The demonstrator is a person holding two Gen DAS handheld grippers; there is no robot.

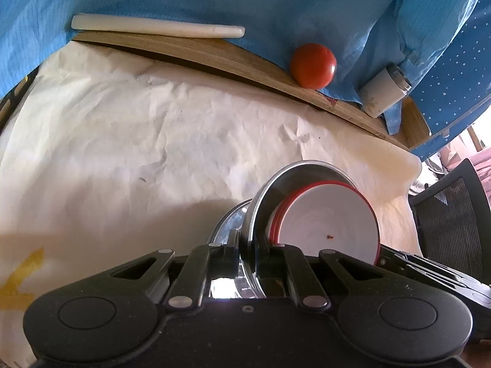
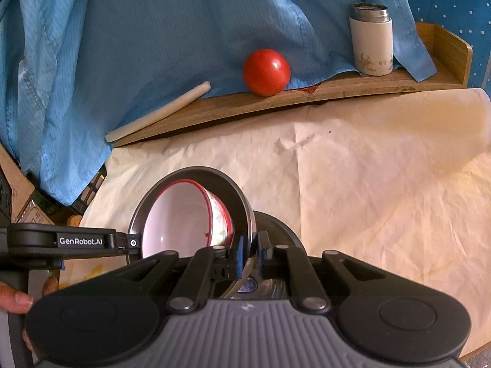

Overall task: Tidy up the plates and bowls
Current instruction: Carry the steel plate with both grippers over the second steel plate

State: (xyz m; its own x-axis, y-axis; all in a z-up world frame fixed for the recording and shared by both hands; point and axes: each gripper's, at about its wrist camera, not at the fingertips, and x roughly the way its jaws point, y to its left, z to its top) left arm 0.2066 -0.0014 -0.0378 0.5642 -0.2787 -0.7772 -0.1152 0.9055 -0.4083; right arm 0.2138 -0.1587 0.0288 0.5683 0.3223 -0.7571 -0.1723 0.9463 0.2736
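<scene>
a round steel bowl (image 1: 302, 178) with a dark inner wall is tipped up on its edge above the creased white paper. nested inside it sits a white bowl with a red rim (image 1: 330, 220), tilted the same way, a small reddish speck on its inner face. both bowls' open sides face sideways.

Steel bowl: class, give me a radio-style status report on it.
Left gripper and right gripper both shut on steel bowl rim. Red-rimmed bowls nested inside, tilted. Tomato and flask far back; nothing blocking.
</scene>
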